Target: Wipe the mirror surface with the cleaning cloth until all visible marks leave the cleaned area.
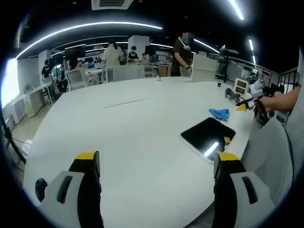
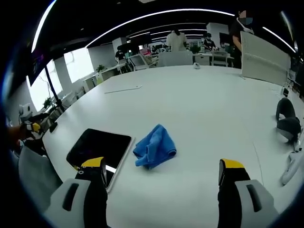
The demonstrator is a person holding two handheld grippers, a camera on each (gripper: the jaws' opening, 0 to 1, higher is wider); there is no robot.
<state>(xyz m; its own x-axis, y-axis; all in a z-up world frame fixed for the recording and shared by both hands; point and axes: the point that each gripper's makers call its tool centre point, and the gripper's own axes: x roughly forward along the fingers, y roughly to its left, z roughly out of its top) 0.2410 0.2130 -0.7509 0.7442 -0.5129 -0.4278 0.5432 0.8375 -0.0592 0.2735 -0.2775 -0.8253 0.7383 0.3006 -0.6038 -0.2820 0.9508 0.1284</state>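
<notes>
Here both grippers stand with their fingers spread wide and nothing between them. In the right gripper view the right gripper (image 2: 161,173) hovers over the white tabletop (image 2: 204,109), and the blue cleaning cloth (image 2: 154,147) lies crumpled just ahead of it, a little toward its left finger and clear of both. The mirror (image 2: 99,148), a dark flat slab with a pale edge, lies flat just beside the cloth on its left; whether the two touch is hard to tell. The tip of the right gripper's left finger overlaps the mirror's near corner in that view, though contact cannot be judged.

In the left gripper view the left gripper (image 1: 156,166) is held over bare tabletop, with the mirror ahead and off to its right-hand finger's side, a bright strip of ceiling light reflected on it, and the cloth beyond that. The right gripper shows further off at the right edge, held in a person's hand.

By my reading the task has not begun: the cloth is ungrasped and off the mirror. Picking it up and all the wiping remain. Marks on the glass are too small to make out.
</notes>
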